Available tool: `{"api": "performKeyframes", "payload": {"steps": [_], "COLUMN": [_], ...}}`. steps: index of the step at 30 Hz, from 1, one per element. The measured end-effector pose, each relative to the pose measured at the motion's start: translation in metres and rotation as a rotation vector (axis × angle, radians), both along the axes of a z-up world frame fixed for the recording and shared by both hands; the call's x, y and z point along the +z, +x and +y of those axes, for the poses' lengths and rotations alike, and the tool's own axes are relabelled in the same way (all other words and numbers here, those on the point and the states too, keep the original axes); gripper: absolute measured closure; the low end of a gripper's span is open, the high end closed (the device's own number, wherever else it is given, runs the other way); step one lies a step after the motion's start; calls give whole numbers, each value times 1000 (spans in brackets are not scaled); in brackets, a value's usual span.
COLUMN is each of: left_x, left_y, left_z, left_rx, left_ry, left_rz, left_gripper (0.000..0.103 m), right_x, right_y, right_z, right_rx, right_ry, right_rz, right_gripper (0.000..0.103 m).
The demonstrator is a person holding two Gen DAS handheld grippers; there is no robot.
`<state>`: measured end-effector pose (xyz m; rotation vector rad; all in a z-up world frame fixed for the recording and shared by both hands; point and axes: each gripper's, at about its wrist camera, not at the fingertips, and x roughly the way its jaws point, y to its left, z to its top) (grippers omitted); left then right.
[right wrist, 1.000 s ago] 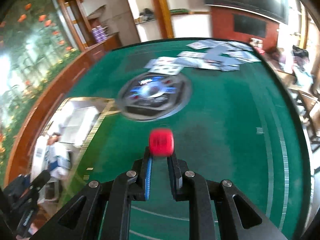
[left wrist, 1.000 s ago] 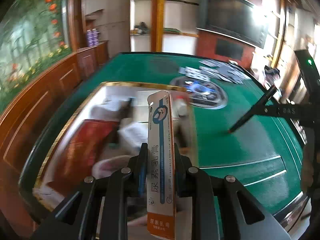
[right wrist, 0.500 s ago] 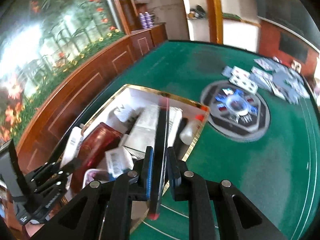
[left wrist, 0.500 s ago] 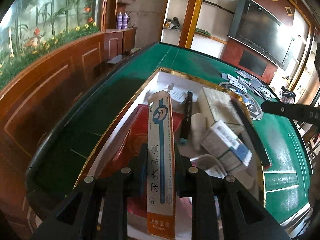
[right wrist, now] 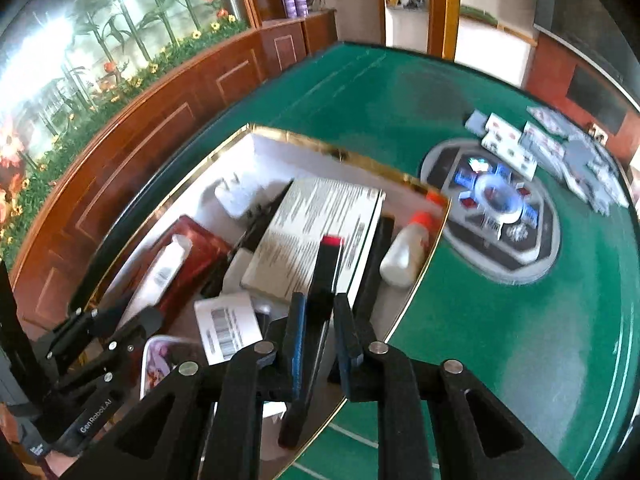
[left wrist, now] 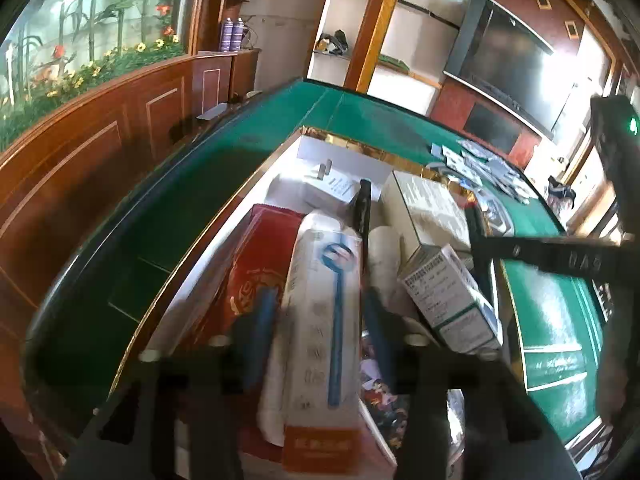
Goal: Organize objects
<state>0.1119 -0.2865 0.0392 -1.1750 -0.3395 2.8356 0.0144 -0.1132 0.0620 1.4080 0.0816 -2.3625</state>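
both hands have swung from the open green felt to the gold-rimmed tray, and the left gripper, which a moment ago pinched the white and orange carton upright, is now letting go. its jaws are opening, with the carton still lying between them but tipped back, so that it settles lengthwise onto the red packet and the clutter in the tray; a long thin box keeps its place better flat than standing on end. the right gripper is closed tight on a slim black stick with a red tip, held out over the large printed box and pointing down into the tray, which looks like the carry-in before a drop. beside that box lie a small bottle with an orange cap and a barcode-labelled box, so free room is scarce and the stick probably has to go along the box's edge. playing cards remain scattered on the green table beyond the round centre console, so sorting seems far from done.
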Motion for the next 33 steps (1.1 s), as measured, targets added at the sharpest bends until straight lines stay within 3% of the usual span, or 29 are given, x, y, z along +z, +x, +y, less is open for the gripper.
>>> {"api": "performKeyframes", "payload": {"steps": [4,9,13,15,17,19,24,26,30,32,33], "left_x": [5,14,20,22,26,31,52,57,53,53,56], "left_y": [3,12,19,21,23,26,37,37,26,32,36], "left_z": [1,2,2,4,9,16,25,20,3,2,5], "left_rx": [7,21,25,23,23,37,101,122,37,45,72], "left_ry": [-8,-18,-29,-33,-47,-83,-131,-66,210,244,209], "left_rz": [21,58,90,105,127,156,245,233,193,235,256], "left_gripper": [42,30,20,13,7,1,0,0,0,0,0], "right_x": [-5,-19,-8,-1,5,10,24,30,40,42,42], "right_y": [0,0,10,13,19,25,44,54,73,84,88], "right_z": [-9,-25,-17,-9,1,8,27,35,43,41,41], "right_rx": [8,88,121,93,64,44,-47,-85,-124,-118,-115], "right_ry": [8,-78,-166,-159,-160,-173,-173,-180,-211,-185,-163], "right_rz": [12,-89,-60,-25,21,59,187,248,336,373,392], "right_gripper": [82,82,80,68,49,43,30,21,16,12,11]}}
